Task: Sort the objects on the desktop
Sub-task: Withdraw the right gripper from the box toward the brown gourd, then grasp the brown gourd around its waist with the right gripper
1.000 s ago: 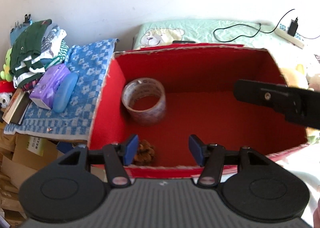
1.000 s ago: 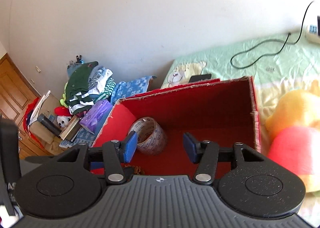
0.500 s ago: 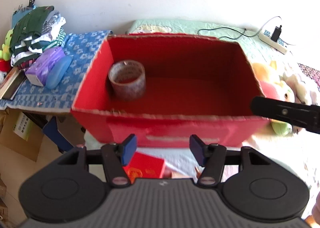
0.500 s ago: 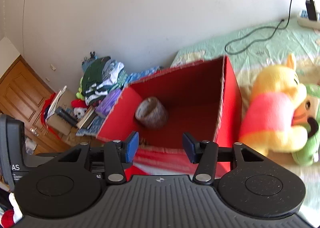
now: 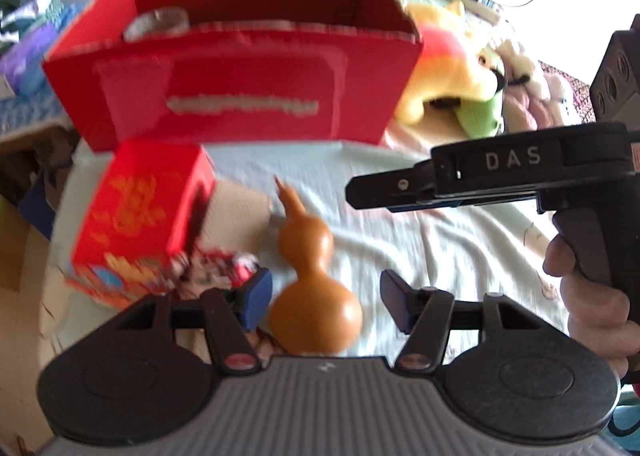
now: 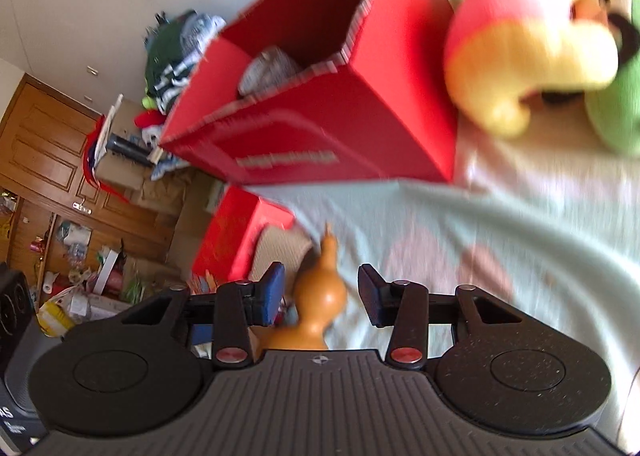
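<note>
While both wrists tilt down over the pale bedsheet, I list what lies before me. Item: one tan gourd, lying on the sheet with its thin stem pointing toward the box; it sits between the blue pads of my left gripper, whose jaws stand released, with a gap showing between the right pad and the gourd. Item: my right gripper, jaws closing, the same gourd seen between its pads; no contact visible, so I count it ungrasped. Item: one large red cardboard box, open-topped, standing beyond the gourd, a roll of clear tape inside near its left wall. Item: one smaller red box with gold print, just left of the gourd, resting over colourful printed packets. Item: yellow plush toy in a red shirt, right of the large box, with a green plush against it. Item: a hand on the right gripper's handle.
</note>
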Demonstrator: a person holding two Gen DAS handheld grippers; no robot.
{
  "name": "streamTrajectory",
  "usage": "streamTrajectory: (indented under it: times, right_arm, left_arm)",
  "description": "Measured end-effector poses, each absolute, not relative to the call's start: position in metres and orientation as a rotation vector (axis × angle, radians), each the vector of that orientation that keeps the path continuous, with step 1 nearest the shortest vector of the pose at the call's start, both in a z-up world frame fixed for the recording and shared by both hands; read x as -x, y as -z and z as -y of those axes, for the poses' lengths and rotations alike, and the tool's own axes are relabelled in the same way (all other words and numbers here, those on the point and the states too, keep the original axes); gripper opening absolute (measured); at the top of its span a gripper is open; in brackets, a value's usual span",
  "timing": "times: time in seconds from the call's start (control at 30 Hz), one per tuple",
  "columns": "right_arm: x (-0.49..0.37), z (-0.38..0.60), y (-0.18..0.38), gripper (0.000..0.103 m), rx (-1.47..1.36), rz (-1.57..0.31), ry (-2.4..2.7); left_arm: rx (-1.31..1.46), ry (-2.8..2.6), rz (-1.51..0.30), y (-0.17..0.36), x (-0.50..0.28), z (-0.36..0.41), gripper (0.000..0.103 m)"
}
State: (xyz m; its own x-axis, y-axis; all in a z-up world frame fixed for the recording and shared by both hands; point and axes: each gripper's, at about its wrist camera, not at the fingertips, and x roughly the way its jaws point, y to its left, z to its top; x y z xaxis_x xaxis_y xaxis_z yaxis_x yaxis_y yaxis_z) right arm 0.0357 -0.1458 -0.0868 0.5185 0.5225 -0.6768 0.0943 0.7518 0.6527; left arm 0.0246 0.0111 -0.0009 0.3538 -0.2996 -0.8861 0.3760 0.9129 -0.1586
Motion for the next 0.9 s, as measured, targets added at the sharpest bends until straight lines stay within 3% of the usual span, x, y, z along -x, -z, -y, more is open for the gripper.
streamTrajectory:
  times: [0.13,0.9]
  right_arm:
    - [-0.036,0.14,0.095,0.045,-0.724,-1.058,-0.307]
    - [-0.035,0.152,0.129,0.044,-0.872,-1.159,-0.332]
  left_arm:
    - [-0.063,0.416,-1.131,0.009,-0.021,-0.01,0.066]
    - [0.04,0.528,-1.249,0.047,-0.056,0.004,0.063]
